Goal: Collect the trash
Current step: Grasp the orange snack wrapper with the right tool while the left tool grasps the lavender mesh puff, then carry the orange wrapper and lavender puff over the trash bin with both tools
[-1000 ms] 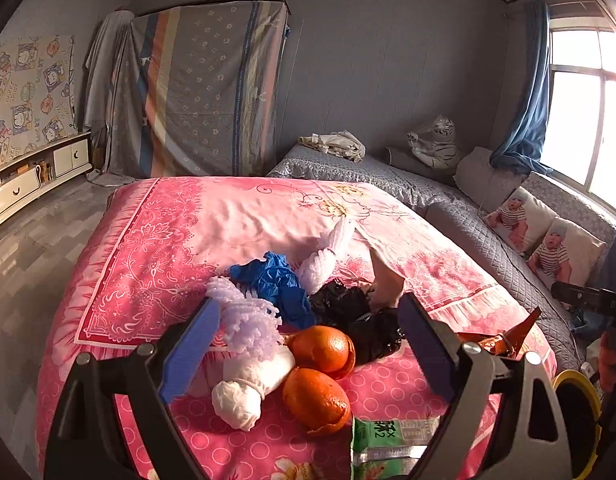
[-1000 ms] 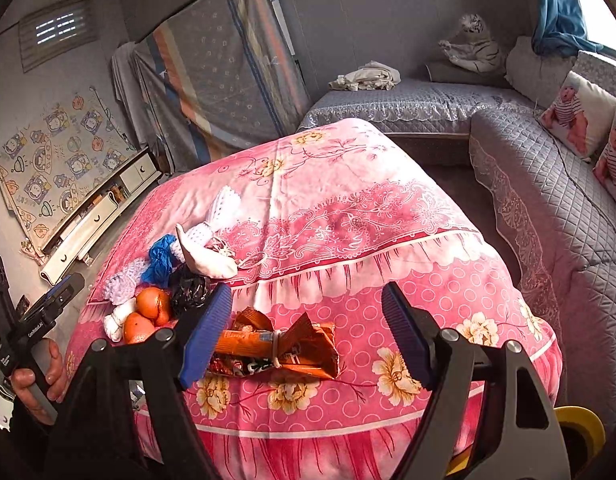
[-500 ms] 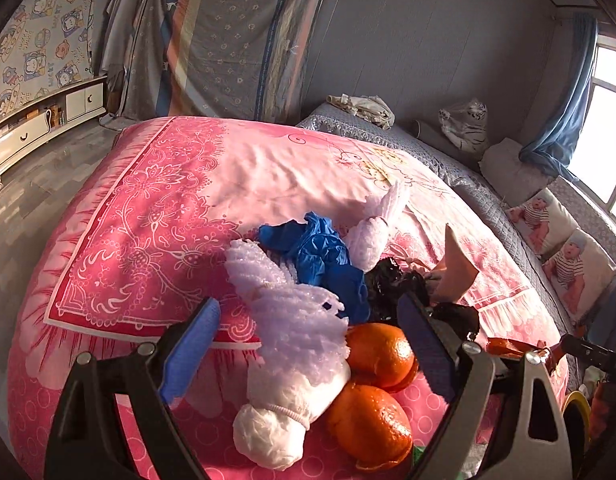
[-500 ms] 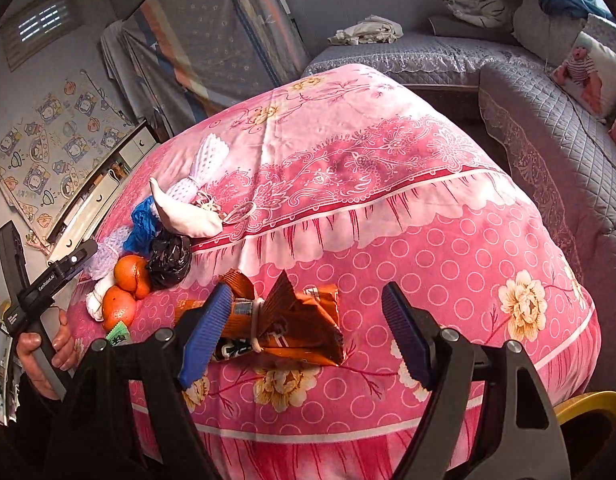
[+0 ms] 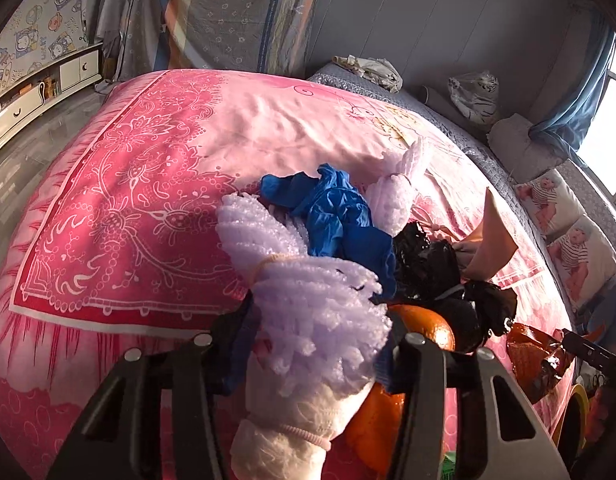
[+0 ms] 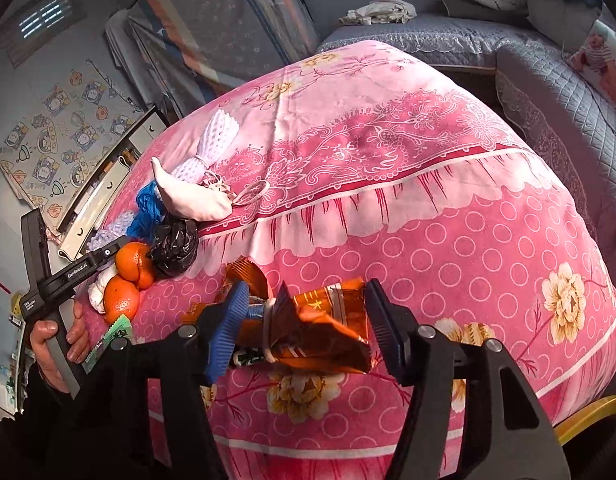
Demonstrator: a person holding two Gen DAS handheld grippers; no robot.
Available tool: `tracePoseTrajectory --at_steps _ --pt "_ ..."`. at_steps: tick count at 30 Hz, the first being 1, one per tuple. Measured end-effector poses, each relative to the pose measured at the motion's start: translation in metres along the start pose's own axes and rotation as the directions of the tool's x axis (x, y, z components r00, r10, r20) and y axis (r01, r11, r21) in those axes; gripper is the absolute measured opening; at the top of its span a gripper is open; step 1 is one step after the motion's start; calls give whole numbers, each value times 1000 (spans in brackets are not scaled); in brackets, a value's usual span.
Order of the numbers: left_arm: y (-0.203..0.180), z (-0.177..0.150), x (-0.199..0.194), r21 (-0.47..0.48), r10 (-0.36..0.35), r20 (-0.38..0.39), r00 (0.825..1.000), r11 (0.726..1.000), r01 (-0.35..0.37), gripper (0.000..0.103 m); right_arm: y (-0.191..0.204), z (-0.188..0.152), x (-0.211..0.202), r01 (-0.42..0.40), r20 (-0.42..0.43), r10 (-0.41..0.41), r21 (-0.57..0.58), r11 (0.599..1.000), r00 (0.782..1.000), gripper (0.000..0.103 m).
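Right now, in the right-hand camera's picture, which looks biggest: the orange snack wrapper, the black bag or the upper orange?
1. orange snack wrapper, though it lies nearest the camera, so unsure
2. black bag
3. upper orange, slightly smaller

Left gripper [image 5: 316,354] at 6 o'clock, jaws closing around the lilac foam net [image 5: 312,304] – net between them, pads look to be touching it. Oranges [image 5: 428,326] just right of it, black bag [image 5: 436,264] at 3 o'clock, blue glove [image 5: 336,216] at centre – all on the pink bed [image 5: 148,184].
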State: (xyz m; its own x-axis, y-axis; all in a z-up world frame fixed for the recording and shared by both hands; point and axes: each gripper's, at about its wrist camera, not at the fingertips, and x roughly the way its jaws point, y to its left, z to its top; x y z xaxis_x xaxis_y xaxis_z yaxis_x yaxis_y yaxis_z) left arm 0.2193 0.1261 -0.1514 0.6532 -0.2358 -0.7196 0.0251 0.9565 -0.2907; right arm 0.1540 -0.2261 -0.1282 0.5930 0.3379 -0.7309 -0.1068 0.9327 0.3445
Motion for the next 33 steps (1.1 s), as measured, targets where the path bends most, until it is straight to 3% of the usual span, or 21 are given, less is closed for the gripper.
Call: tracePoseTrajectory --at_steps 4,7,8,22,33 --pt "4 0 -2 -20 1 11 1000 1000 -1 24 3 0 2 11 -10 -11 -20 1000 1000 45" --pt "4 -1 -1 -21 1 7 1000 1000 -1 18 6 1 1 17 -6 -17 -36 999 1000 38" --pt "4 -1 -2 -24 2 11 1000 1000 -2 16 8 1 1 15 -6 -15 -43 999 1000 28" --pt "-5 4 -54 -8 -5 172 985 1000 6 14 24 3 -30 9 74 -2 -93 996 997 22" --pt "-37 4 -98 67 -67 249 966 996 52 14 26 2 -70 21 148 -9 -83 996 989 22"
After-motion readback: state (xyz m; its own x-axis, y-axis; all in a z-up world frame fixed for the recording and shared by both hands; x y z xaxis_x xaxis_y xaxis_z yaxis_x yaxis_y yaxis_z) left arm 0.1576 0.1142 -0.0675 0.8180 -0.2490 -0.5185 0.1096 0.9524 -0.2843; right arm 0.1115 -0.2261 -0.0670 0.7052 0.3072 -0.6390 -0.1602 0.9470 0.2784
